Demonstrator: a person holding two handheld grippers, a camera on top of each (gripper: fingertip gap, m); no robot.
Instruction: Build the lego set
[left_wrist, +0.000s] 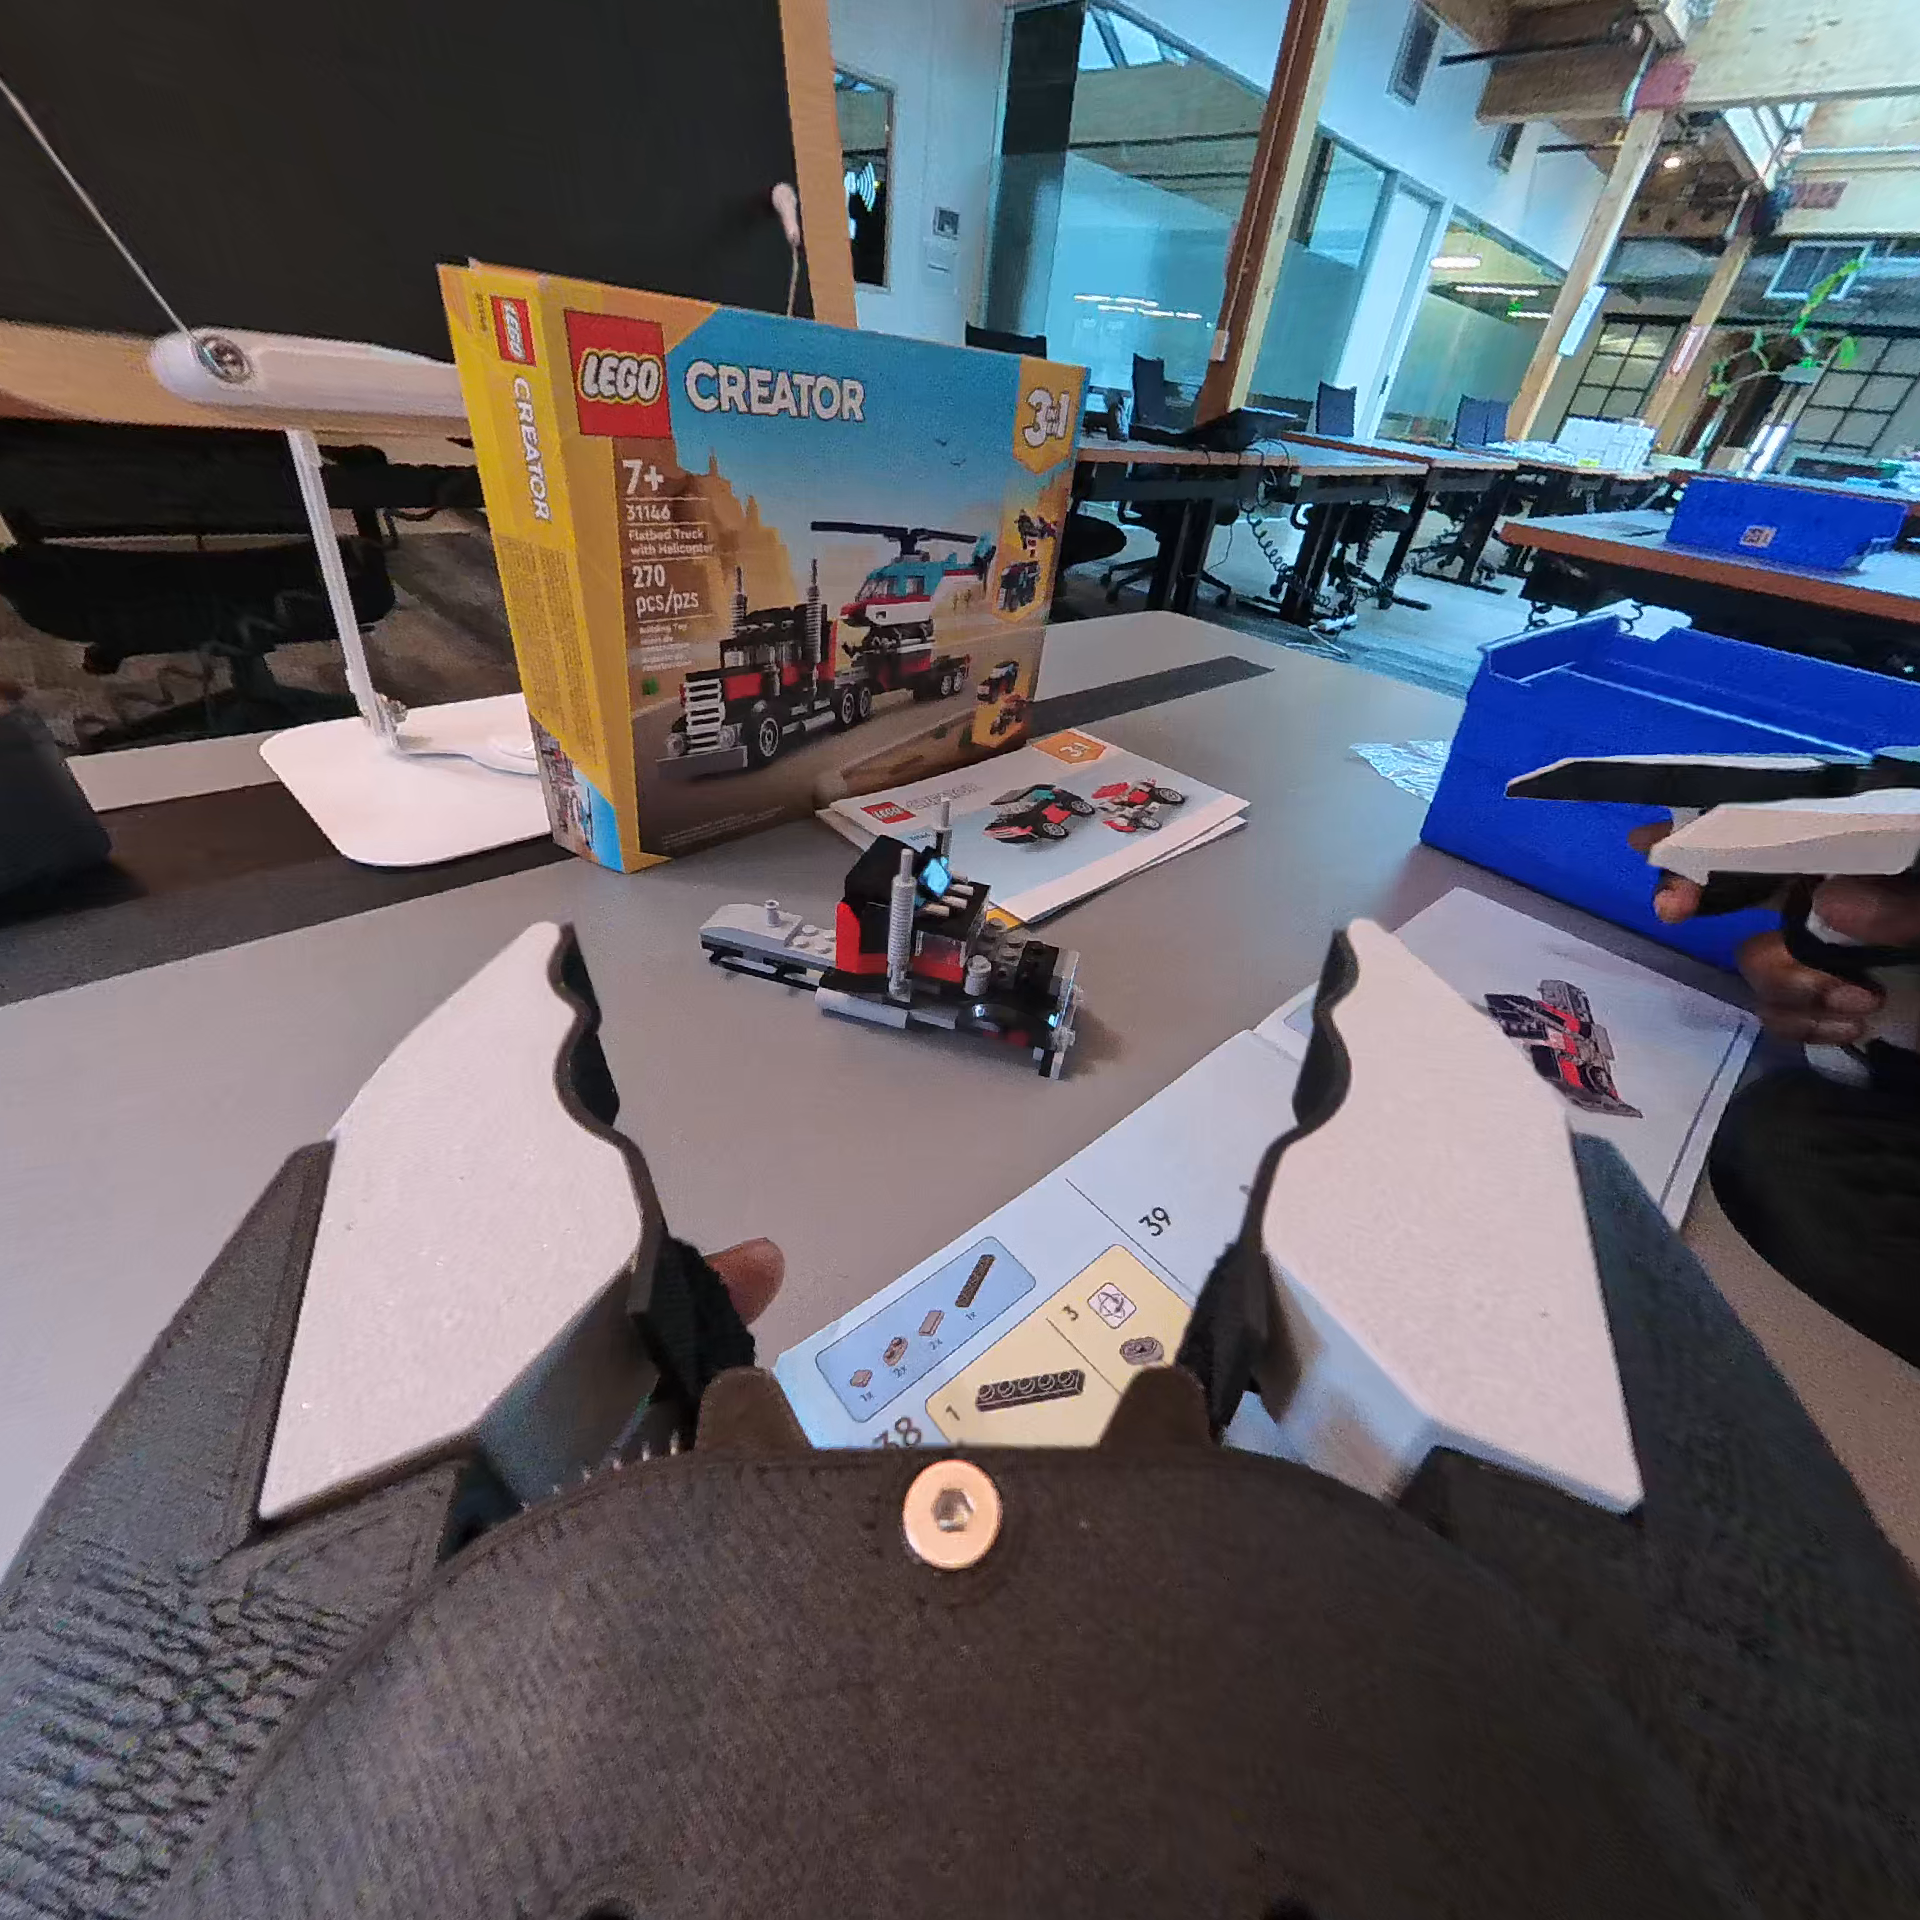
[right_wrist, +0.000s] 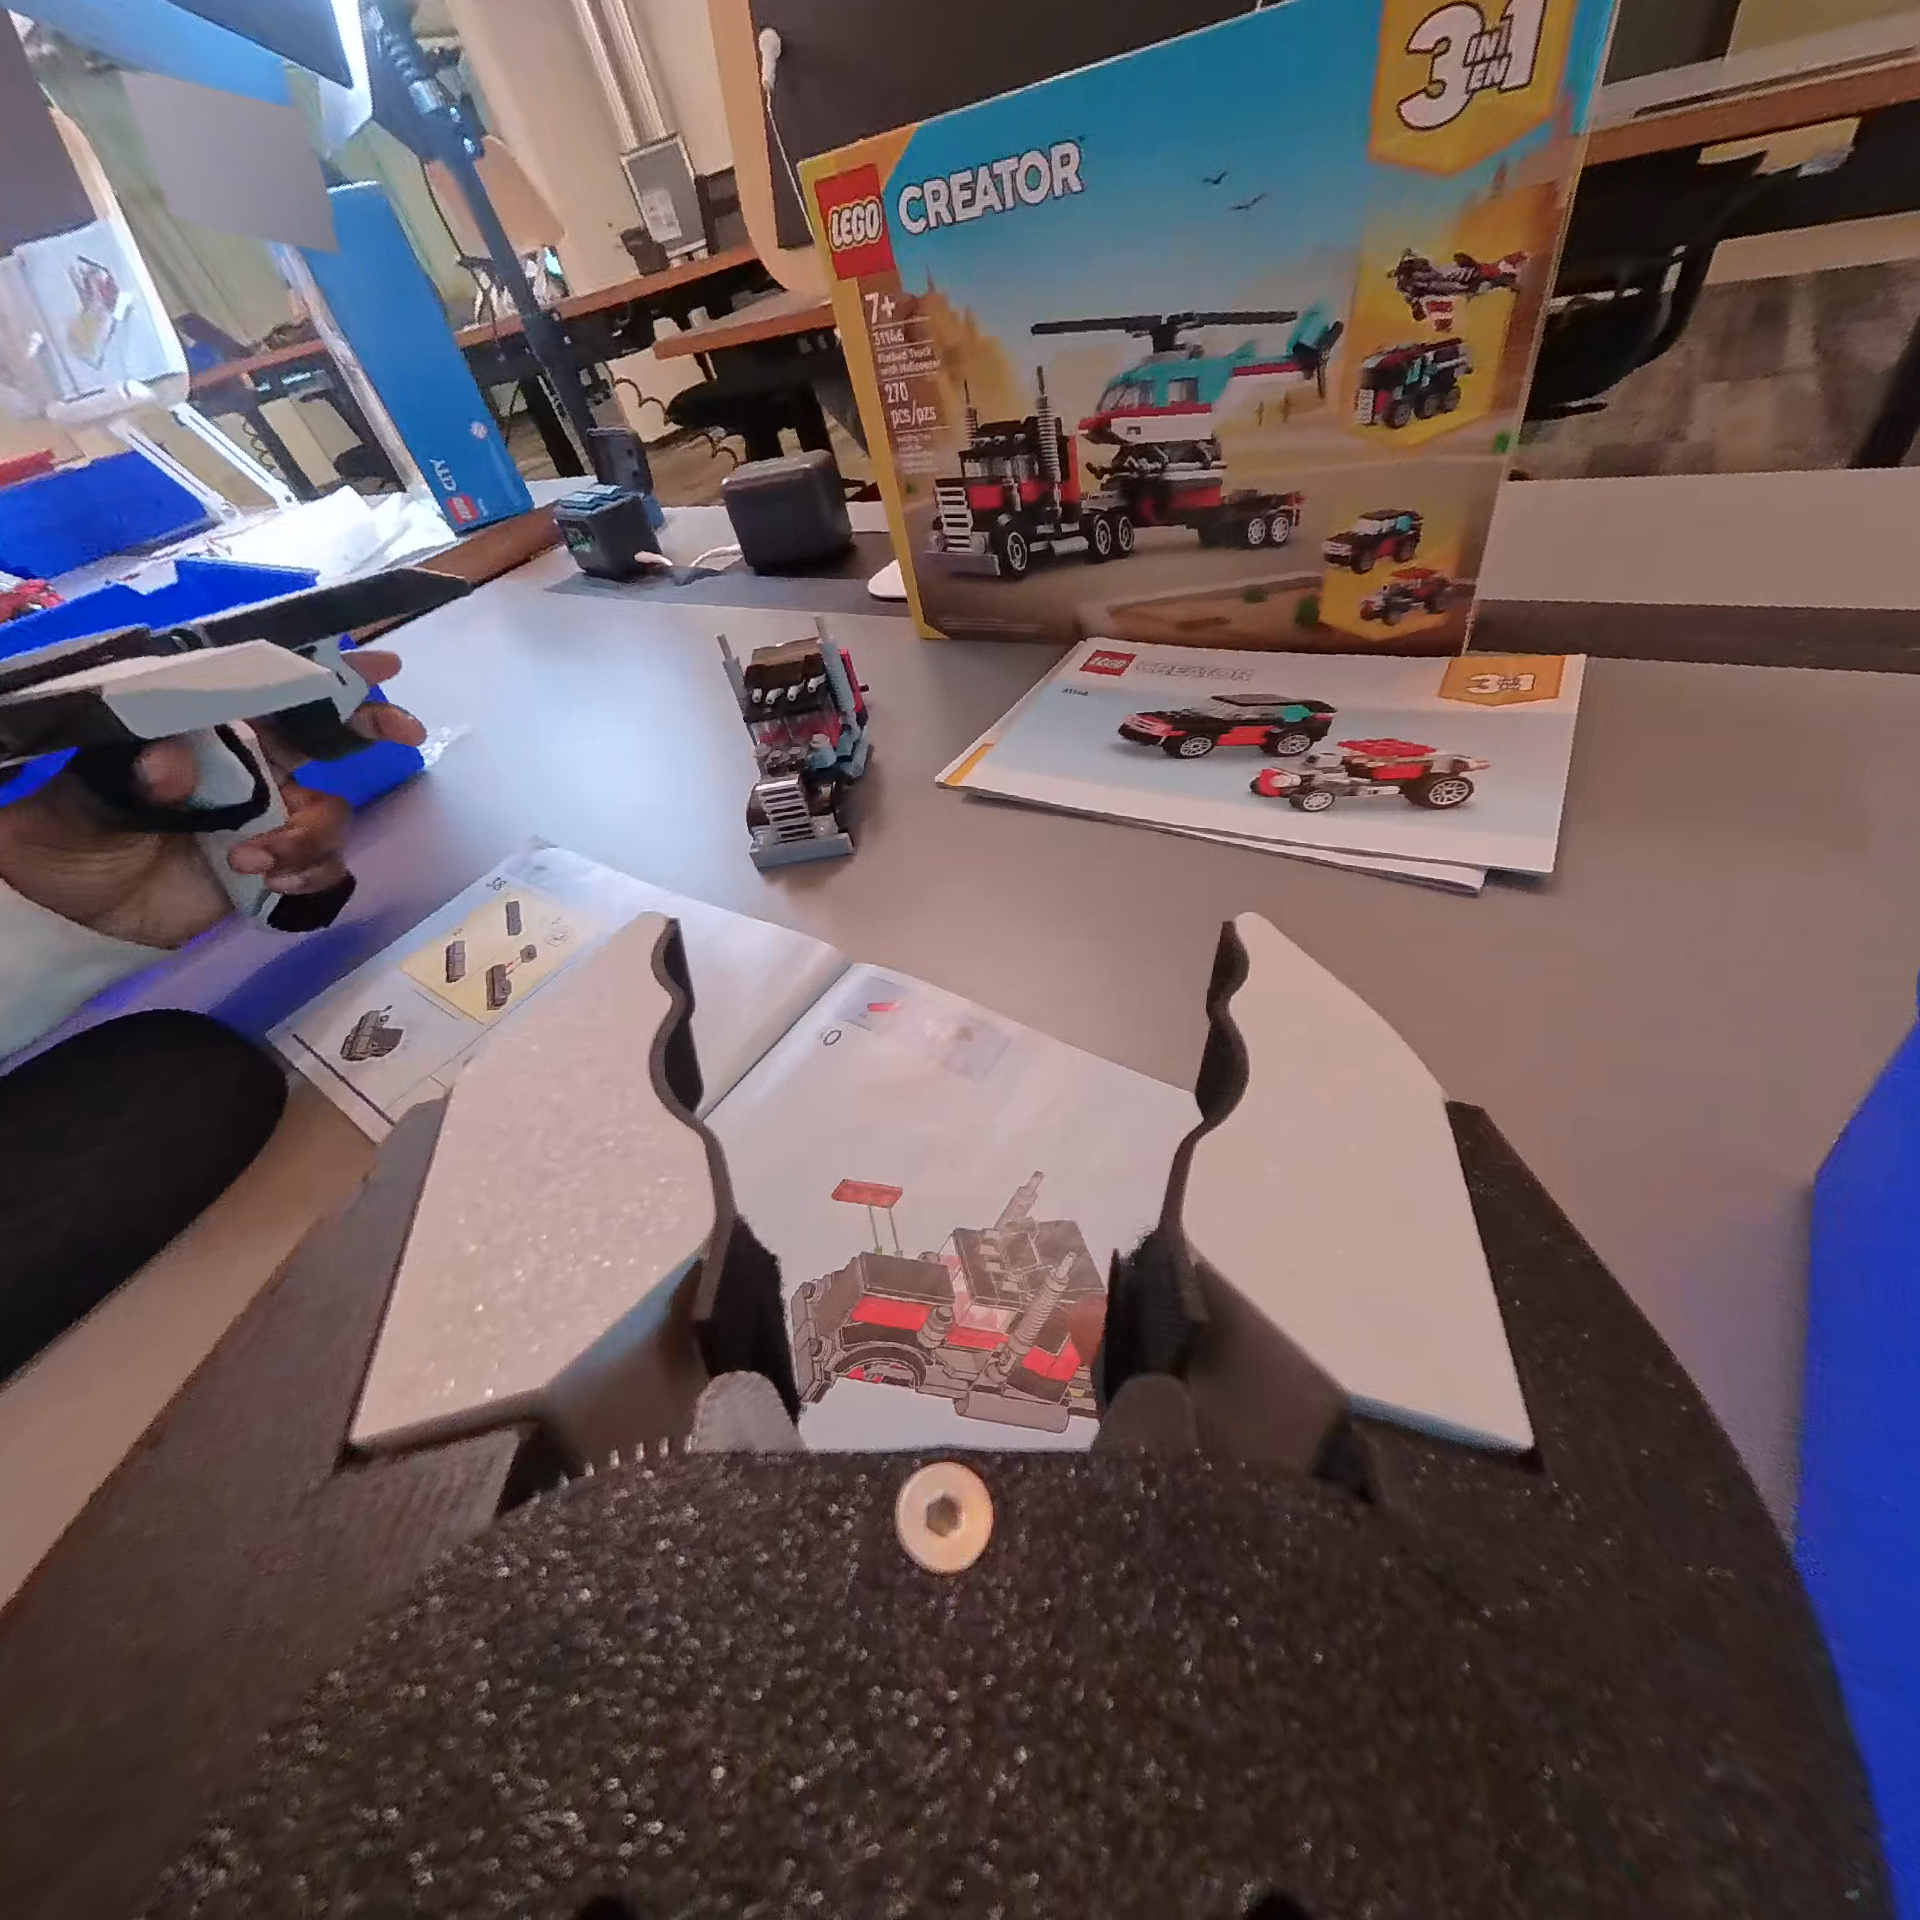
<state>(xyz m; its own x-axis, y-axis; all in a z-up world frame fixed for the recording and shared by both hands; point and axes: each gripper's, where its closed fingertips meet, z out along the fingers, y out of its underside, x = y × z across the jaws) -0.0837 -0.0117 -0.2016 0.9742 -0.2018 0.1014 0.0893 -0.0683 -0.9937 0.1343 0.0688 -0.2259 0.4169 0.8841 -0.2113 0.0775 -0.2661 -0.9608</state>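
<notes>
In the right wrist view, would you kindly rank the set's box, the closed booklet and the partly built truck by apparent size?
1. box
2. closed booklet
3. partly built truck

All three stand at similar depth, so the order seems reliable.

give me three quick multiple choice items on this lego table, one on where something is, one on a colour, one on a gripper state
1. Where does the partly built truck stand?
A. on the bare table
B. in the bin
C. on the box

2. What colour is the bin?
A. red
B. blue
C. green

3. How is the left gripper?
A. shut on a brick
B. shut, empty
C. open, empty

Key: 1 A, it sits on the grey table before the lego box. 2 B, its walls are blue. 3 C, its fingers stand wide apart with nothing between.
</notes>
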